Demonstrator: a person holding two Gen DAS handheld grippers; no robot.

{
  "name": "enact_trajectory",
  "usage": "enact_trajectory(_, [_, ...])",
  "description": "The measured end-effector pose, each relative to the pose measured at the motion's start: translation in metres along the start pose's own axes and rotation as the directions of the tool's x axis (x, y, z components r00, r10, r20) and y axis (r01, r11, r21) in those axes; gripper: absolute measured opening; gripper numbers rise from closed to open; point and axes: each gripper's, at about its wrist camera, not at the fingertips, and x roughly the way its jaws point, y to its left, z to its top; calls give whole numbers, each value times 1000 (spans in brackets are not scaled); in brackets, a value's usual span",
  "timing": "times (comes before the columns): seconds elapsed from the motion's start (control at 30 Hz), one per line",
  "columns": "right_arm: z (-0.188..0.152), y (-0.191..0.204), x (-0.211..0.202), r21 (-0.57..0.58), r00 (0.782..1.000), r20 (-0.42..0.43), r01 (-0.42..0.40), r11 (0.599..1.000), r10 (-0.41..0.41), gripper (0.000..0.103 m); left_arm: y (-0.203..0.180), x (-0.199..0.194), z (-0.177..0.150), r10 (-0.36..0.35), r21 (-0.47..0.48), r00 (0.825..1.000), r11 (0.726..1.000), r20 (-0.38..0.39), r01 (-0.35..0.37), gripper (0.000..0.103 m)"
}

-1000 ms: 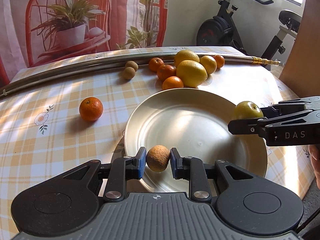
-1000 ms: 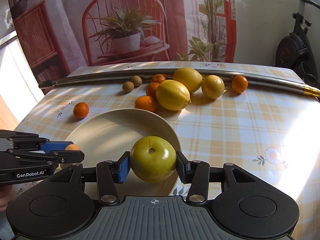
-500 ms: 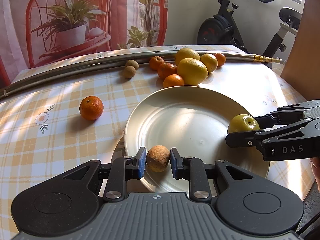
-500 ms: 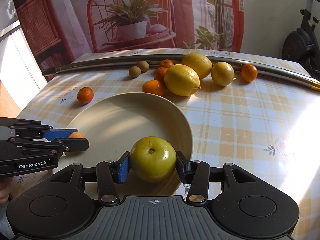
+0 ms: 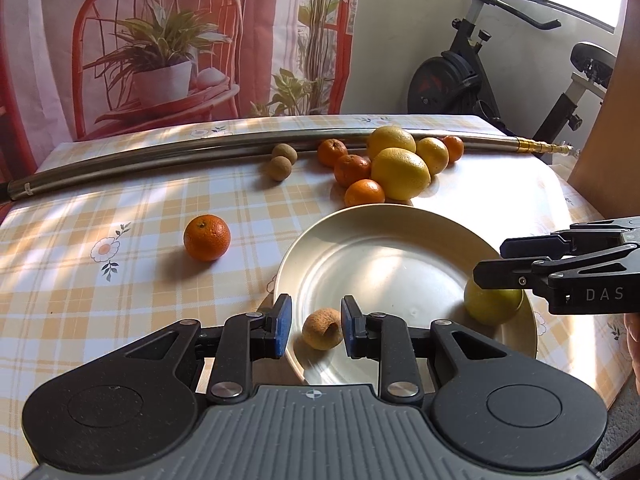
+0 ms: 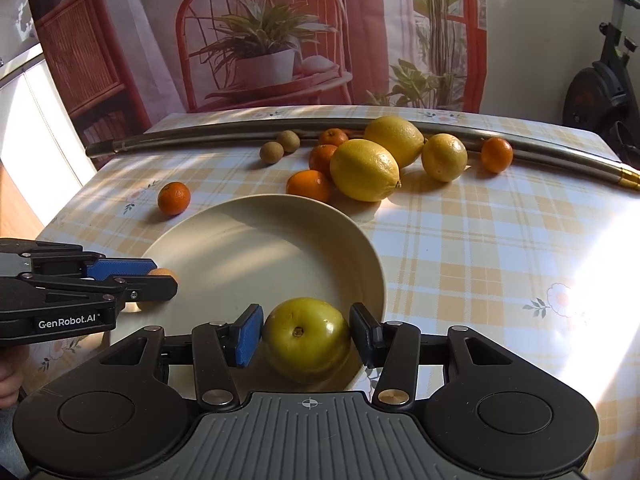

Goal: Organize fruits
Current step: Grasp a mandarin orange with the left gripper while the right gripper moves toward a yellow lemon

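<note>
A pale plate point(image 5: 400, 210) point(image 6: 260, 200) lies on the checked tablecloth. A small brown fruit point(image 5: 322, 328) rests on its near rim between the jaws of my left gripper point(image 5: 316, 326) point(image 6: 160, 278). It touches the right pad, and a gap shows at the left pad, so the gripper is open around it. My right gripper point(image 6: 308, 336) point(image 5: 490, 259) is shut on a yellow-green apple point(image 6: 306, 344) point(image 5: 492, 300), both pads against its sides. The apple sits low on the plate's right rim.
A lone mandarin point(image 5: 207, 238) point(image 6: 174, 198) lies left of the plate. Behind the plate are lemons and mandarins point(image 5: 400, 174) point(image 6: 364, 170), two small brown fruits point(image 5: 282, 162) and a long metal pole point(image 5: 160, 158). The table edge runs close on the right, with an exercise bike point(image 5: 460, 80) beyond.
The brown fruit has dropped from between the left pads onto the plate. The right gripper came down over the plate's rim, and the apple now sits lower between its pads.
</note>
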Motion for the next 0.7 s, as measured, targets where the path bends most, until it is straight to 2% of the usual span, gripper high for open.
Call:
enact_trajectory(0.17, [13, -8, -14, 12, 998, 59, 15, 1000, -15, 45, 18, -13, 18, 4, -60, 999, 998, 51, -1, 28])
enact_trajectory(0.27, [21, -18, -22, 29, 995, 93, 32, 999, -35, 45, 31, -17, 31, -7, -104, 999, 994, 53, 12, 28])
enact_trajectory(0.53, [40, -46, -31, 67, 985, 141, 86, 994, -95, 45, 51, -20, 64, 10, -101, 997, 995, 81, -2, 28])
enact_trajectory(0.6, [44, -50, -31, 70, 983, 151, 98, 993, -108, 45, 56, -14, 65, 29, -106, 996, 994, 83, -20, 30])
enact_trajectory(0.67, [47, -53, -31, 79, 981, 160, 101, 992, -113, 45, 59, -4, 63, 62, -106, 995, 993, 75, -54, 42])
enact_trajectory(0.7, [48, -56, -31, 83, 980, 164, 102, 991, -115, 45, 61, 2, 63, 71, -108, 995, 992, 66, -64, 42])
